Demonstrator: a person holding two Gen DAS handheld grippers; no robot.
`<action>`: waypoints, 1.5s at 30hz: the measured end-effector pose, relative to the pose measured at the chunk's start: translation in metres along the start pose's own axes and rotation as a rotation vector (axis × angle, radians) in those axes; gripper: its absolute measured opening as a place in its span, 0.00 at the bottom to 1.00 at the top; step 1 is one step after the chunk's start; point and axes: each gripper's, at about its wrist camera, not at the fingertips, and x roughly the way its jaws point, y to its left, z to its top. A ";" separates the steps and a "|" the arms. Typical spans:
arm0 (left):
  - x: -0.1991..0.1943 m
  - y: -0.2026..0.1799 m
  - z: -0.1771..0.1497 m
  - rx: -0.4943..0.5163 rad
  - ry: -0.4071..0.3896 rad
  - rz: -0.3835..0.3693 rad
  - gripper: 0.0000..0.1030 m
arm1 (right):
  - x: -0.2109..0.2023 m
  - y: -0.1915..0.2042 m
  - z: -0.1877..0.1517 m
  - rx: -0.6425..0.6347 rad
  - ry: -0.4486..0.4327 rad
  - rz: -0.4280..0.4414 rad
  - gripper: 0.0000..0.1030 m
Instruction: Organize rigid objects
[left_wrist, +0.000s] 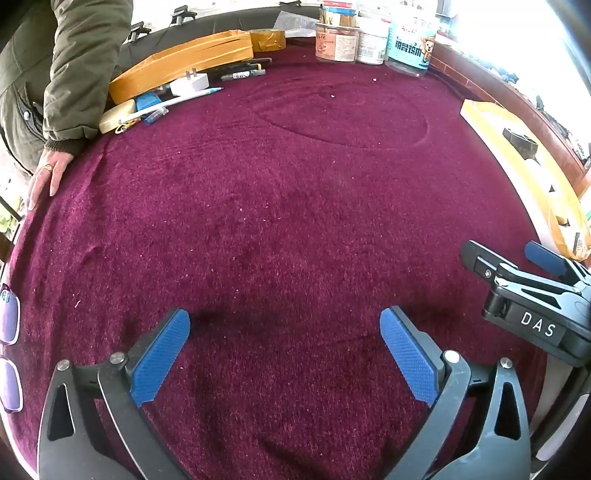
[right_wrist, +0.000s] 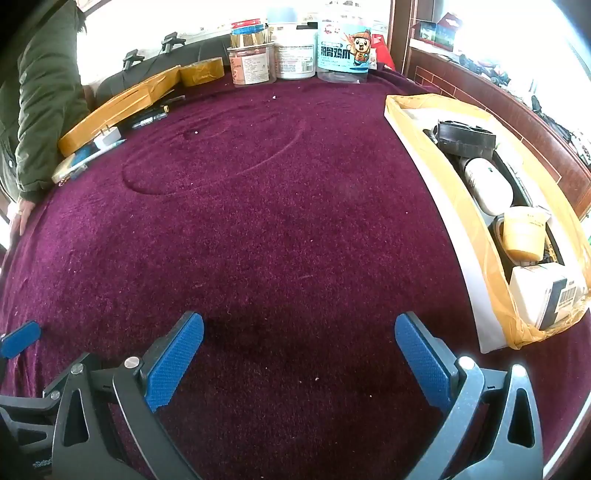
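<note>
White tray (right_wrist: 436, 177) on maroon cloth (right_wrist: 258, 221), holding black box (right_wrist: 465, 140), white bottle (right_wrist: 487, 184), yellow cup (right_wrist: 524, 232), white carton (right_wrist: 543, 295), left gripper (left_wrist: 284, 332) and right gripper (right_wrist: 299, 339) beside tray, both spread, empty

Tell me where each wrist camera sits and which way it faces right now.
Left wrist: sits behind the left gripper, tilted down across the maroon tablecloth; its own open fingers show, the right gripper at the right edge.
Right wrist: sits behind the right gripper, same downward tilt; its open fingers show, a left gripper pad at the left edge, the filled box on the right.
Shared: the jars at the far edge, the white charger plug, a bystander's hand.
</note>
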 end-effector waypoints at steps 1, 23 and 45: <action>0.000 0.000 0.000 0.000 0.000 0.000 1.00 | 0.000 0.000 0.000 0.000 0.000 0.000 0.99; 0.000 0.000 0.000 -0.002 0.000 0.000 1.00 | 0.000 0.000 0.000 -0.001 0.000 0.000 0.99; 0.000 0.000 0.000 -0.003 -0.001 0.001 1.00 | -0.001 0.001 0.006 -0.001 0.004 0.002 0.99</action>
